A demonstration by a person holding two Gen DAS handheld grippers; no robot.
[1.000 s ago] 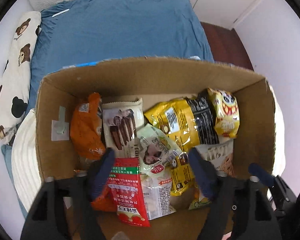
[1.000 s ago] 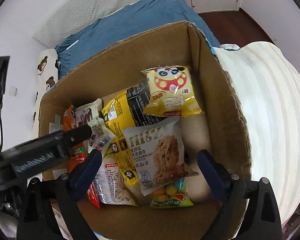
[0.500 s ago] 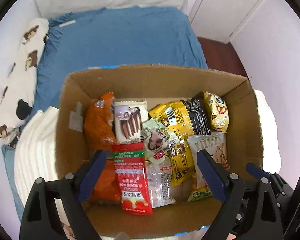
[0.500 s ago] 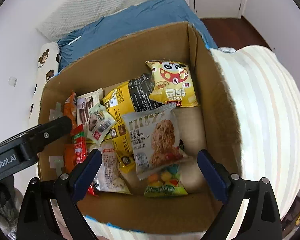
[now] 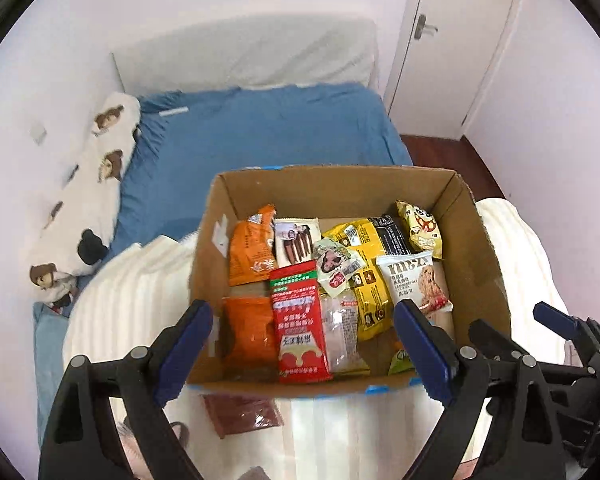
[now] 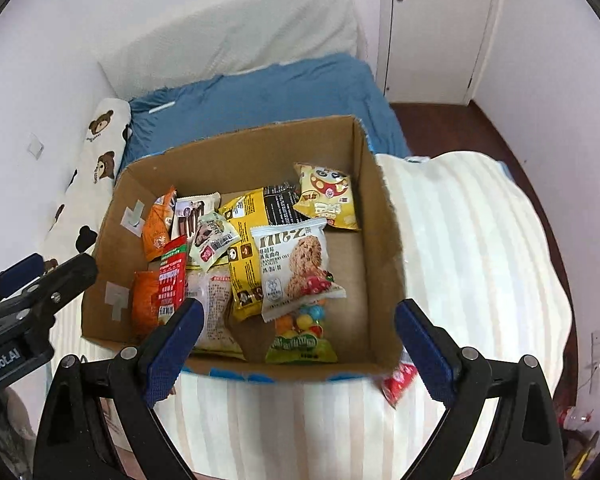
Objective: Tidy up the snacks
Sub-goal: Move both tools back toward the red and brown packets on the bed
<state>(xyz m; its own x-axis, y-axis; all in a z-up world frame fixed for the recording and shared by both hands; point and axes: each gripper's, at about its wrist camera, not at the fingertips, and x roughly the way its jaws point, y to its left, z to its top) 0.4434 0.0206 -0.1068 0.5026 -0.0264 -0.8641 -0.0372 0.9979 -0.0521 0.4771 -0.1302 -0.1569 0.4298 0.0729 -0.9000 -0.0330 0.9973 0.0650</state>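
An open cardboard box (image 5: pixel 480 248) sits on a striped blanket and holds several snack packs. Among them are a red packet (image 5: pixel 300 320), an orange bag (image 5: pixel 250 252), a yellow-and-black bag (image 5: pixel 372 240), an oat cookie pack (image 6: pixel 296 264) and a green candy bag (image 6: pixel 300 340). My left gripper (image 5: pixel 300 320) hovers above the box's near-left part, open, with nothing between its fingers. My right gripper (image 6: pixel 298 312) hangs over the near-right part, also open and holding nothing. A dark red packet (image 5: pixel 242 414) lies on the blanket in front of the box. Another red packet (image 6: pixel 398 380) lies at the box's near-right corner.
The white striped blanket (image 6: pixel 460 260) covers the near end of a bed with a blue sheet (image 5: pixel 260 136). A bear-print pillow (image 5: pixel 92 184) lies along the left wall. A white door (image 5: pixel 452 40) and dark wooden floor (image 6: pixel 440 124) are at the back right.
Both grippers have risen and drawn back from inside the box, so the whole box and room now show. The left jaws widened and the red packet lies free in the box.
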